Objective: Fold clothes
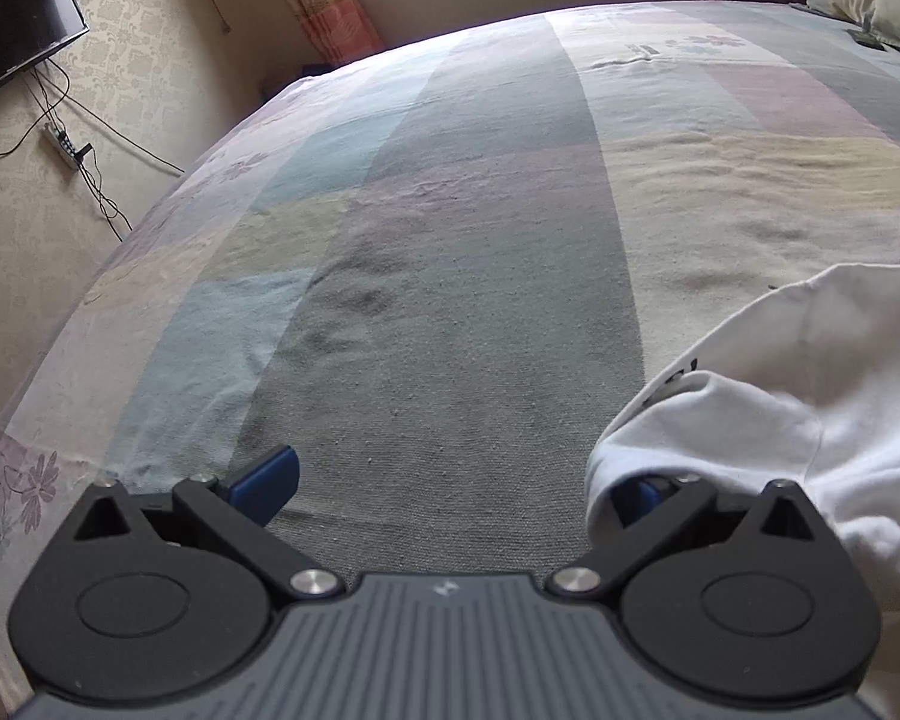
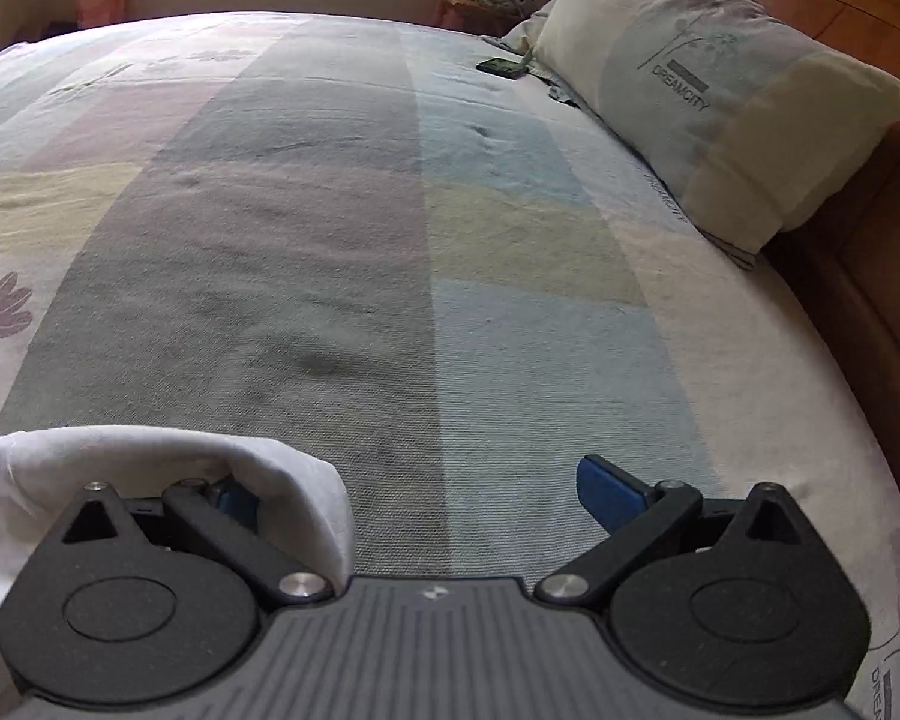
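Clearly I am at the very start of the fold: one bed (image 1: 450, 300), covered in a striped pastel spread, fills both views, and it is my landmark for everything else. One white garment (image 1: 810, 372) lies bunched at the near edge of the bed, between my two tongs, not yet spread flat. In the left wrist view it drapes over the inner blue finger; in the right wrist view the same cloth (image 2: 150, 462) covers that side's inner finger too.

My left tongs (image 1: 450, 492) stand wide, one blue pad bare over the bed, the other hidden under cloth. My right tongs (image 2: 426, 498) are likewise wide, gripping nothing that I can see.

I judge the next move calls for closing each pair on a hem or corner, lifting, and laying the garment out smooth toward the middle of the bed before any crease is made. Which edge I am near I cannot tell; the cloth is too crumpled.

Smaller things: one pillow (image 2: 720, 108) at the head of the bed, one dark television (image 1: 18, 24) on the wall beyond the bed's far side, one small dark object (image 2: 501, 66) beside the pillow.
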### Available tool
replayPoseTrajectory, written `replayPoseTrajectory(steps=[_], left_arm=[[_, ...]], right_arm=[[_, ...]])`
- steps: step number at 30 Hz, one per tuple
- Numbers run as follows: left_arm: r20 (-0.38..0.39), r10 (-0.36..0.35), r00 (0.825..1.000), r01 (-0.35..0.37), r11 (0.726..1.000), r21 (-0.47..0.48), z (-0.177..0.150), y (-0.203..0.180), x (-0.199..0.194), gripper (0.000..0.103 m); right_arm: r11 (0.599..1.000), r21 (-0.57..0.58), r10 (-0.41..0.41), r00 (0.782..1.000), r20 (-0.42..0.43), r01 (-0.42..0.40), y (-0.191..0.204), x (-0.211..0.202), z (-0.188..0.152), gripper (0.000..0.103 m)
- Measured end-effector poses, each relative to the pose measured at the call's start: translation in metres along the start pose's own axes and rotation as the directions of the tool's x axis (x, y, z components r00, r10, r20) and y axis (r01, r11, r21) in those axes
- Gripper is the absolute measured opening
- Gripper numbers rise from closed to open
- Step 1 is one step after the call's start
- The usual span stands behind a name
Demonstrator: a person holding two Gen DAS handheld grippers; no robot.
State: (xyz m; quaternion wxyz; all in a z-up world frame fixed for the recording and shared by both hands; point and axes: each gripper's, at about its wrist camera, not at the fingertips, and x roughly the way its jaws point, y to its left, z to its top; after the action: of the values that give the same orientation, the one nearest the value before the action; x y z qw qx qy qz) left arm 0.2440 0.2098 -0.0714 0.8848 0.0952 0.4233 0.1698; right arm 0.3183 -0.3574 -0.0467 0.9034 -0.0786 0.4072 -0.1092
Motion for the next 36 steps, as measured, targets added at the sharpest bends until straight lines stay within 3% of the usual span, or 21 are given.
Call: replayPoseTrajectory(steps=[3, 5, 9, 12, 15, 20, 24, 26, 30, 33, 36], left_arm=[[0.006, -0.002, 1.000, 0.002, 1.000, -0.004, 0.000, 0.001, -0.004, 0.103], [0.006, -0.010, 1.000, 0.010, 1.000, -0.003, 0.001, 0.002, -0.006, 0.103], [-0.034, -0.057, 0.998, 0.059, 0.996, 0.062, -0.001, -0.003, -0.007, 0.102], [-0.029, -0.092, 0.995, 0.095, 0.988, 0.124, -0.011, -0.014, -0.021, 0.102], [-0.029, -0.148, 0.989, 0.150, 0.977, 0.153, -0.019, -0.023, -0.038, 0.102], [-0.062, -0.266, 0.962, 0.273, 0.945, 0.182, -0.040, -0.049, -0.064, 0.102], [-0.099, -0.352, 0.931, 0.365, 0.913, 0.184, -0.055, -0.071, -0.077, 0.102], [-0.113, -0.376, 0.920, 0.391, 0.900, 0.191, -0.059, -0.080, -0.082, 0.102], [-0.124, -0.393, 0.911, 0.412, 0.886, 0.214, -0.067, -0.093, -0.093, 0.102], [-0.130, -0.405, 0.905, 0.424, 0.877, 0.225, -0.074, -0.094, -0.100, 0.102], [-0.134, -0.405, 0.905, 0.426, 0.874, 0.235, -0.080, -0.091, -0.106, 0.102]], right_arm=[[0.992, 0.044, -0.122, 0.990, 0.072, 0.119, -0.017, -0.009, 0.001, 0.103], [0.987, 0.092, -0.141, 0.986, 0.086, 0.133, -0.030, -0.011, 0.004, 0.103], [0.996, 0.051, -0.073, 0.997, -0.013, 0.074, -0.028, -0.002, -0.001, 0.103], [1.000, -0.017, -0.020, 0.999, -0.035, 0.019, -0.012, -0.011, -0.015, 0.103], [0.995, -0.045, 0.085, 0.995, -0.051, -0.087, 0.001, -0.035, -0.029, 0.103], [0.976, -0.069, 0.196, 0.974, -0.114, -0.204, 0.026, -0.063, -0.055, 0.103], [0.969, 0.049, 0.248, 0.958, -0.145, -0.244, 0.034, -0.055, -0.059, 0.103], [0.963, 0.119, 0.259, 0.954, -0.149, -0.242, 0.037, -0.047, -0.056, 0.103], [0.984, 0.151, 0.130, 0.969, -0.209, -0.100, 0.045, -0.018, -0.042, 0.103], [0.986, 0.156, 0.100, 0.957, -0.274, -0.058, 0.040, -0.006, -0.046, 0.103], [0.987, 0.139, 0.126, 0.936, -0.330, -0.084, 0.024, -0.015, -0.058, 0.103]])
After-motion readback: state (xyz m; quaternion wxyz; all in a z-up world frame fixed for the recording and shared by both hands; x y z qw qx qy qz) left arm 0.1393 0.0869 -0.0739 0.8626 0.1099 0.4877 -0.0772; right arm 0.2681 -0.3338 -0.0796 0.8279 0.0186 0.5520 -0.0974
